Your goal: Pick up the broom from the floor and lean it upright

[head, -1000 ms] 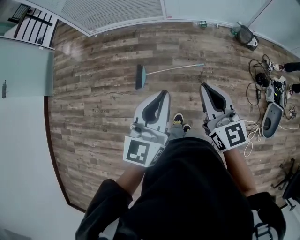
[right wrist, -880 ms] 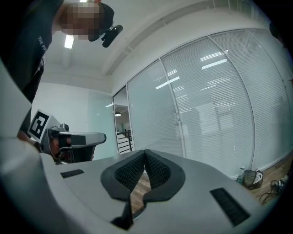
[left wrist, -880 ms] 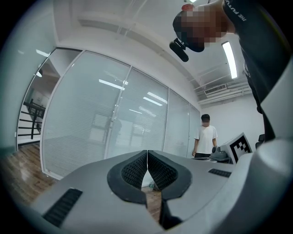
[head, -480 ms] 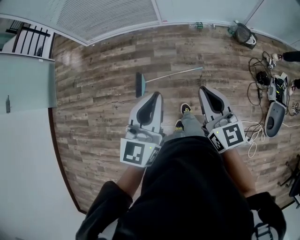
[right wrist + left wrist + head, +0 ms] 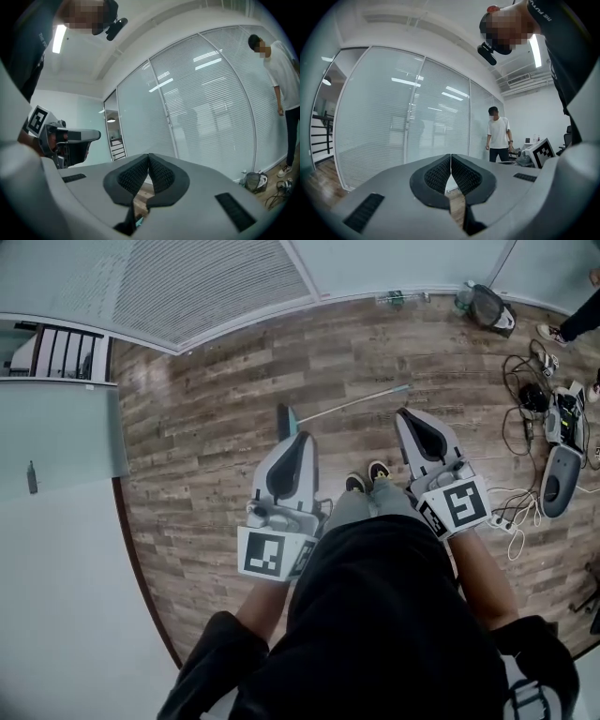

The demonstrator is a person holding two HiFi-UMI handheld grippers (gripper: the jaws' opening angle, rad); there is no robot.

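Broom, teal-headed with a thin pale handle [image 5: 352, 404], lies flat on the wood-plank floor [image 5: 206, 427] at upper centre, beyond the left gripper [image 5: 302, 437] and right gripper [image 5: 405, 412], both closed and empty: likely the approach, with stooping and parting jaws around the handle next.

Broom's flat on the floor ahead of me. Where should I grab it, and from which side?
Probably the broom handle, from above with jaws across it: the thin shaft lies flat on the floor, its free end ahead of the right gripper, while the left gripper partly hides the head.
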